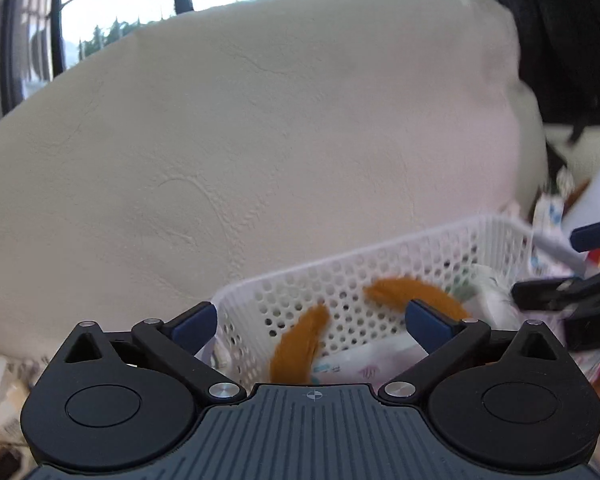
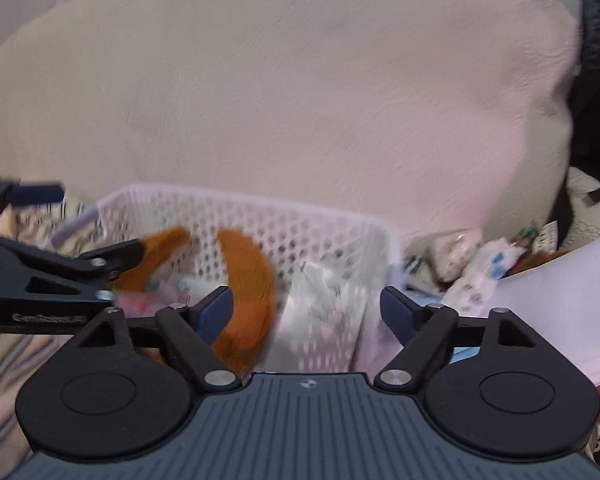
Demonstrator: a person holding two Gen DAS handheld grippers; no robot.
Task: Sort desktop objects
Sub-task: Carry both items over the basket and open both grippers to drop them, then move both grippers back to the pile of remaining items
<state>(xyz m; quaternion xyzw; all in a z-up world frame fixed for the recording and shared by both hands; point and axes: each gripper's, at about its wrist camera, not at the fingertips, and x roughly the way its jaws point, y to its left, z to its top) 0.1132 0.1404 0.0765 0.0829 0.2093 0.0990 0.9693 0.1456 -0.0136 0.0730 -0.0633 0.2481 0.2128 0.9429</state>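
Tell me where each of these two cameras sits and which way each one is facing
Left wrist: sits on the left gripper, looks forward over its open blue-padded fingers at the white basket and the cream cushion; the right gripper enters at the right edge.
Right wrist: sits on the right gripper, fingers open, facing the white basket from its other end; the left gripper enters at the left edge.
Shared: the basket, the orange furry pieces in it, the cushion.

The basket is white with lots of little round holes. The two furry pieces inside it are orange-brown. The big cushion behind is cream.
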